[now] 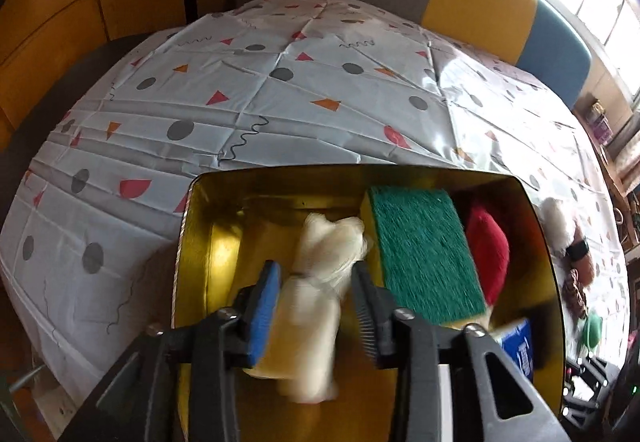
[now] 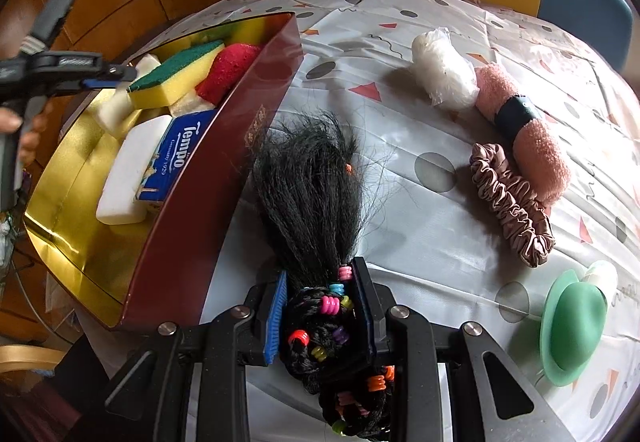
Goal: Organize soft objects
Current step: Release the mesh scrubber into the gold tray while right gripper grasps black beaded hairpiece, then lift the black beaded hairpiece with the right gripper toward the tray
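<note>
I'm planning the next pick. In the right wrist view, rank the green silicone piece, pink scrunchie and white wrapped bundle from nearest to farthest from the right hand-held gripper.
1. Green silicone piece: nearest, to the right of the right hand-held gripper.
2. Pink scrunchie: mid-table, ahead and right.
3. White wrapped bundle: farthest, toward the table's far side.

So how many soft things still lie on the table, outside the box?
4: white bundle, pink rolled towel, scrunchie, green silicone piece, all right of the box. More may be hidden.
</note>
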Action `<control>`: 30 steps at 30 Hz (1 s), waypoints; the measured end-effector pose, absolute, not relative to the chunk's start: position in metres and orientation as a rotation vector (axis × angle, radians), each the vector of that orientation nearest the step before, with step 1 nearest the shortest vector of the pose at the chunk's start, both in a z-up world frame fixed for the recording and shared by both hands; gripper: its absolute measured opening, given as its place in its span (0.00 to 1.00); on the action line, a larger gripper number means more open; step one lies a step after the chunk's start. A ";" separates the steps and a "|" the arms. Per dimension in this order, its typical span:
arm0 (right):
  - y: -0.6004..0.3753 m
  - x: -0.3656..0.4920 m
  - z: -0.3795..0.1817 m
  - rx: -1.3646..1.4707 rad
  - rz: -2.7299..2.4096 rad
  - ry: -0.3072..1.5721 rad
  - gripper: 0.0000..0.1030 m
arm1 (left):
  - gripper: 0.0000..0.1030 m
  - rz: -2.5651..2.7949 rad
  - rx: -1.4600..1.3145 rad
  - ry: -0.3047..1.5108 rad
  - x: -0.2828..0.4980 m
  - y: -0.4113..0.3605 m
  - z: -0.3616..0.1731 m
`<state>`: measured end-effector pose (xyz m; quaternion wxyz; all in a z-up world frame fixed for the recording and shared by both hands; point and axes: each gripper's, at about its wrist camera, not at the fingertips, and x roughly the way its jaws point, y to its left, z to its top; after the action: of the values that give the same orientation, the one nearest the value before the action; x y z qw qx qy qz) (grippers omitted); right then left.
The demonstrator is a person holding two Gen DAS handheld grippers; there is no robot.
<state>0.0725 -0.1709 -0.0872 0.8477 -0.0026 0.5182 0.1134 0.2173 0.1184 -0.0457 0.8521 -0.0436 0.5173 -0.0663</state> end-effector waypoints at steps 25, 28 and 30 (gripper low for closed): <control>-0.164 0.062 -0.086 -0.038 0.189 1.024 0.30 | 0.41 -0.069 -0.076 0.874 0.048 0.100 0.000; -0.164 0.061 -0.087 -0.035 0.185 1.016 0.30 | 0.41 -0.076 -0.066 0.875 0.040 0.097 0.000; -0.164 0.060 -0.087 -0.031 0.181 1.009 0.30 | 0.41 -0.075 -0.066 0.876 0.038 0.097 0.000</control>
<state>0.0601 -0.1641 -0.0869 0.8713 -0.0148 0.4827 0.0867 0.0378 0.0965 -0.0002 0.9045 -0.0321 0.4238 -0.0361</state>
